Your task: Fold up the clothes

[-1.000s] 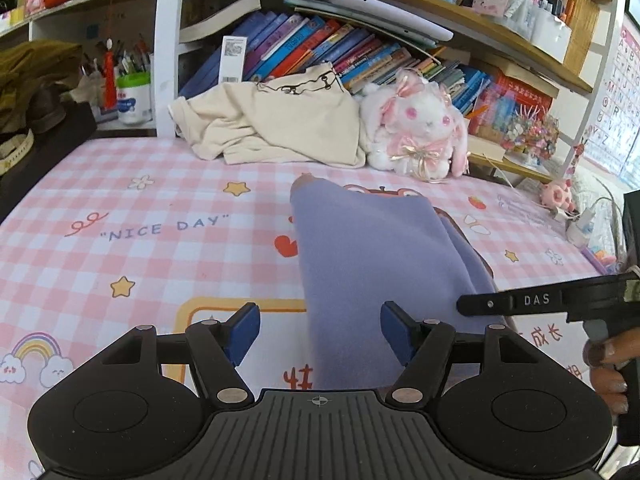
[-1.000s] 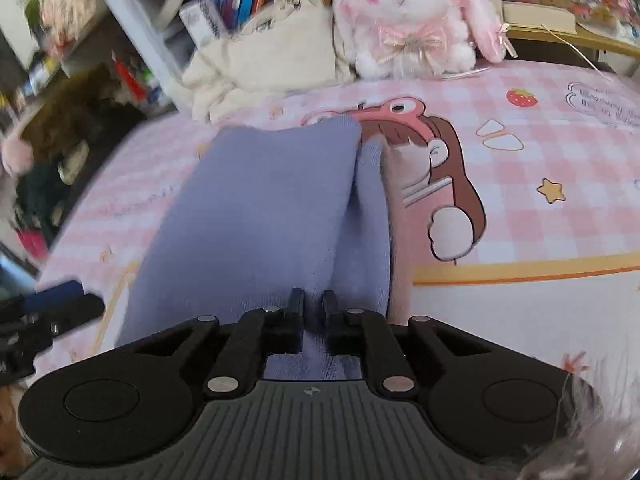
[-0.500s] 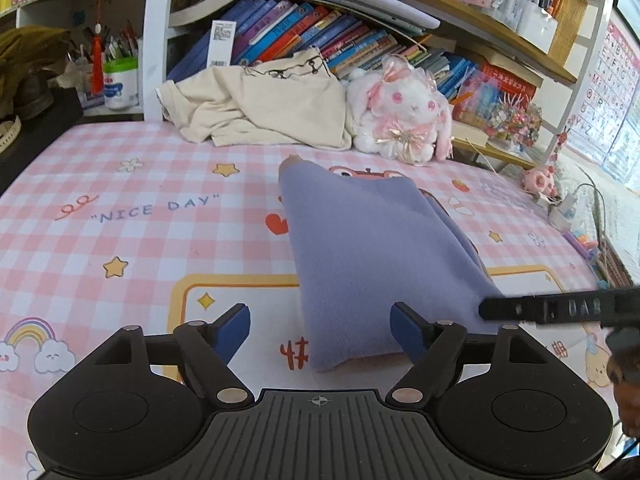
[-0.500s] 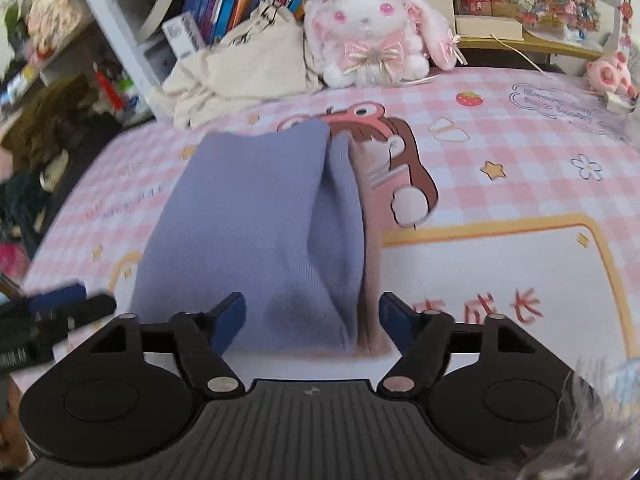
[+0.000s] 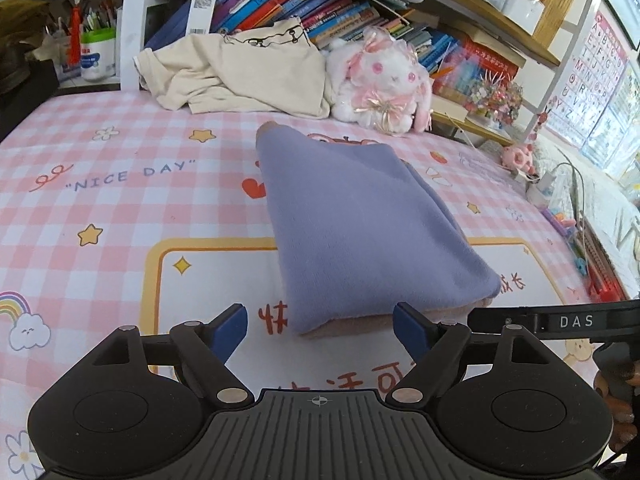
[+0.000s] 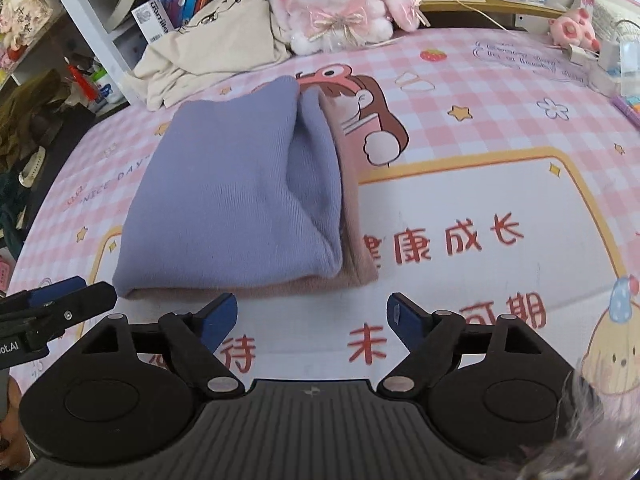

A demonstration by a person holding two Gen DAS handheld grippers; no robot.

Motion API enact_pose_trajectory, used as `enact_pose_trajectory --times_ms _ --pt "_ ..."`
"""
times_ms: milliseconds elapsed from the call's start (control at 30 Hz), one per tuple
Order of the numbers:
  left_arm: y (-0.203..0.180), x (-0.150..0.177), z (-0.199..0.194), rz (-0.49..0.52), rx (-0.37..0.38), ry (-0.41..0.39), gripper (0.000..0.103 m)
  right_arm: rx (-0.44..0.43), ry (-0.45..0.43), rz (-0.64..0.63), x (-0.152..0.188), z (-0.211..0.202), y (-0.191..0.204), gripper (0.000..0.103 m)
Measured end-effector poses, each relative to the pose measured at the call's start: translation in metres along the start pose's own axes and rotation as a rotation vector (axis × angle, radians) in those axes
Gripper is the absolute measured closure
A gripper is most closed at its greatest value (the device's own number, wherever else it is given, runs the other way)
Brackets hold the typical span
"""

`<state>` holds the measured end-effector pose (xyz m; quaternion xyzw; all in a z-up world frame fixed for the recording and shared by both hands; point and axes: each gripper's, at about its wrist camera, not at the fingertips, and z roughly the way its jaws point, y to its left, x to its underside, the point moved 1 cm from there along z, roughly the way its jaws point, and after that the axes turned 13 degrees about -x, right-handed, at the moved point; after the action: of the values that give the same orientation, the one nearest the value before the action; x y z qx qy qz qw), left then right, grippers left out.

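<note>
Folded lilac fleece garment (image 5: 360, 232) lies mid-frame on the pink checked sheet (image 5: 100, 208), held by nothing.
Your left gripper (image 5: 320, 326) stands spread and empty; your right gripper (image 6: 312, 318) is opening, nothing between its jaws. Square the pink underlayer before lifting.

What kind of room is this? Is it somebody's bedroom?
Probably a child's room or study corner. There are shelves packed with books, a white plush bunny, an alphabet poster on the wall, and a pink checked cartoon cloth covering the surface where the folded purple garment lies.
</note>
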<state>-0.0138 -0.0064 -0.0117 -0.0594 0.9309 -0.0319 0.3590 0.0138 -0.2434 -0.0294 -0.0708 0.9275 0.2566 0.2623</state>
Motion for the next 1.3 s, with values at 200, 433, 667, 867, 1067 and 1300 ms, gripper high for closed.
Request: enact_pose_trajectory --times_ms 200,433,667,867,1067,1300 --pt "0.002 0.003 0.002 0.001 0.0 0.017 0.021 0.014 0.002 0.003 0.005 -0.002 0.005 0.017" --pt "0.006 0.005 0.004 -0.004 0.013 0.029 0.019 0.019 0.011 0.019 0.007 0.0 0.006 0.015" --pt "0.008 0.006 0.006 -0.004 0.006 0.035 0.011 0.021 0.015 0.02 0.007 0.001 0.009 0.015" --pt "0.01 0.006 0.007 -0.001 -0.004 0.037 0.011 0.023 0.025 0.034 0.008 0.004 0.007 0.014" --pt "0.011 0.004 0.011 -0.024 -0.013 0.045 0.01 0.02 0.04 0.045 0.008 0.006 0.003 0.012" --pt "0.007 -0.002 0.011 -0.062 -0.002 0.005 0.01 -0.019 0.007 0.037 -0.001 0.0 -0.005 0.012"
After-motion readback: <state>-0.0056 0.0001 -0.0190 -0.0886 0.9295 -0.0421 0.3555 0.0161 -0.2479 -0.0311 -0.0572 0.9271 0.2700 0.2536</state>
